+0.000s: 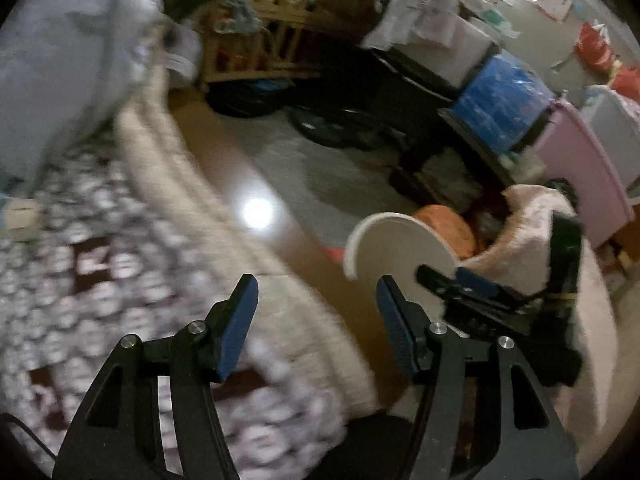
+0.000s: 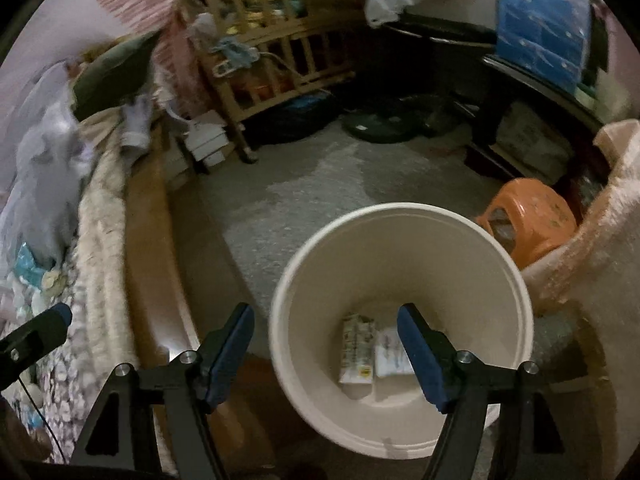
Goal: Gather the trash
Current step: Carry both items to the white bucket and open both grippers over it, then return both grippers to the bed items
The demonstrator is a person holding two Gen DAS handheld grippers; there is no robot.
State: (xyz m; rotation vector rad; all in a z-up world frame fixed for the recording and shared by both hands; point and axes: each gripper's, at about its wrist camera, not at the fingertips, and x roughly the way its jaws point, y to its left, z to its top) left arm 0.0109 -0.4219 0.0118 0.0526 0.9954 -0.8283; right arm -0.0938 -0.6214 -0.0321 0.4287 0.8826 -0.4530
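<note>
Hovering my right gripper (image 2: 326, 330), jaws spread, over white bin (image 2: 516, 280) | wrappers (image 2: 358, 348) at 6 o'clock inside | my left gripper (image 1: 318, 300) spread, empty

White bin (image 2: 400, 248) upright; two wrappers (image 2: 358, 348) inside.

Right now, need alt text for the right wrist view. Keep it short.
Seen from above, the open right gripper hangs over a white bucket on a grey floor, with two flat wrappers lying at its bottom. An orange stool stands behind the bucket, and a wooden crib is further back.
</note>
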